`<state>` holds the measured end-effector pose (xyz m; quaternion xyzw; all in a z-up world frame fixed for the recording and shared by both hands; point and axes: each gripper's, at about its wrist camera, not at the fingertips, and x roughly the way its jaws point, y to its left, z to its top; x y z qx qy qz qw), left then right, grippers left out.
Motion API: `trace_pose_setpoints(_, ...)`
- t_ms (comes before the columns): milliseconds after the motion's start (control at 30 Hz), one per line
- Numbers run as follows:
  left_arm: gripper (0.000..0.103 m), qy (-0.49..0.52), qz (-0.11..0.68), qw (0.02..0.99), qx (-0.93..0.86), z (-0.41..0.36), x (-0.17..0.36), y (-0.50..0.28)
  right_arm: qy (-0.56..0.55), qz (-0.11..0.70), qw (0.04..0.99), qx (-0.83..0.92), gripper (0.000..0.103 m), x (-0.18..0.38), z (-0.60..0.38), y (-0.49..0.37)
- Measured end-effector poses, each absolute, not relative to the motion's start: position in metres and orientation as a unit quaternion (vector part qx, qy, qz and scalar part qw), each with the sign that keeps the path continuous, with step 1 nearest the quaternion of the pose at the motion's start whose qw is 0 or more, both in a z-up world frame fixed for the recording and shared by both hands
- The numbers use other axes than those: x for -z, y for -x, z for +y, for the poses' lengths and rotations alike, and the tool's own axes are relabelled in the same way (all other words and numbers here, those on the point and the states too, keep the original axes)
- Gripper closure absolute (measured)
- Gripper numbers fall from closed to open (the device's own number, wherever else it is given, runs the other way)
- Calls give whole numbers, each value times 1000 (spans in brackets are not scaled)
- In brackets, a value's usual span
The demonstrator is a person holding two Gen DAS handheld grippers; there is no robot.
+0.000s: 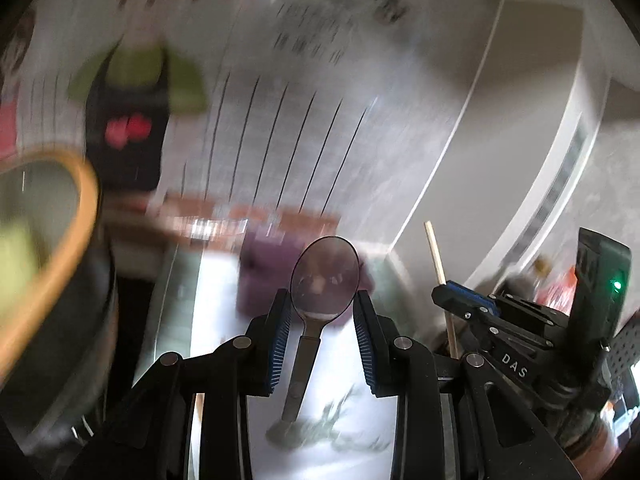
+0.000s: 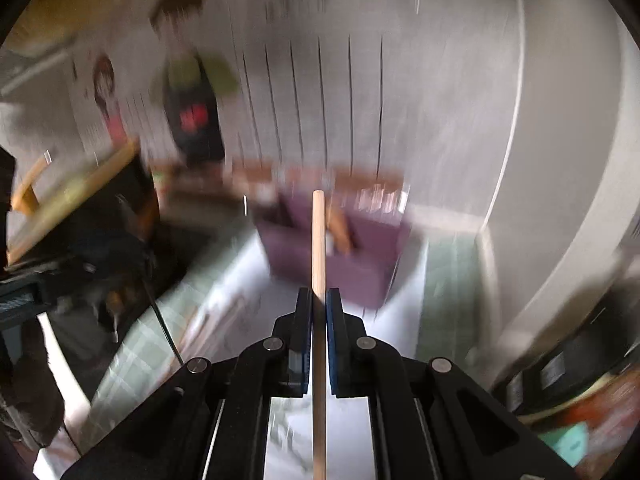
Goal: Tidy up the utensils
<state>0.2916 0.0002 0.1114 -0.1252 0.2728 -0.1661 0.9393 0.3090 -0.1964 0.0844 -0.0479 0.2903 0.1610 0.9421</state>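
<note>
My left gripper (image 1: 322, 300) is shut on the bowl of a metal spoon (image 1: 324, 276), held upright with the handle pointing down toward the camera. My right gripper (image 2: 319, 294) is shut on a wooden chopstick (image 2: 318, 240) that points straight ahead; it also shows in the left wrist view (image 1: 438, 264), held by the right gripper (image 1: 464, 300) at the right. A purple holder box (image 2: 336, 252) stands ahead on the table, just beyond the chopstick's tip, with a wooden piece inside. It also shows behind the spoon in the left wrist view (image 1: 264, 268). Both views are motion-blurred.
A white table mat (image 2: 248, 304) with a green checked border lies under the grippers. A wood-rimmed round dish (image 1: 60, 232) is at the left. A wall poster (image 1: 280, 100) stands behind. Dark containers (image 2: 568, 364) sit at the right.
</note>
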Motion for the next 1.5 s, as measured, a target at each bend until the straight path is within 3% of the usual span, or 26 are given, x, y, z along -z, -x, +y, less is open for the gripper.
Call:
trace_pose_setpoints(233,70,140,189,956,174,-9,-185,-330,41,165,974,-150,97,-179,-195,-338)
trace_pose_setpoints(433,70,152,170,960,163,-10,-184,-377,17,94,986,-137,97,-204,-190,-376)
trace_pose_setpoints(933,70,160,234,951,125,-13,-86,-458,31,153,980,-124,97,-96,-186,-472)
trace_pose_setpoints(1167,63,187,327,921,102,-15,-30,-484,28,234,963,-128,95,-40,-191,-479)
trace_pose_setpoints(1333,57,183,327,921,103,-16,-43,-463,41,244,959,-137,73,-43,-198,-454)
trace_pose_setpoints(1500,55,125,344,923,115,-22,-62,-422,69,267,949,-154,62,-57,-199,-419)
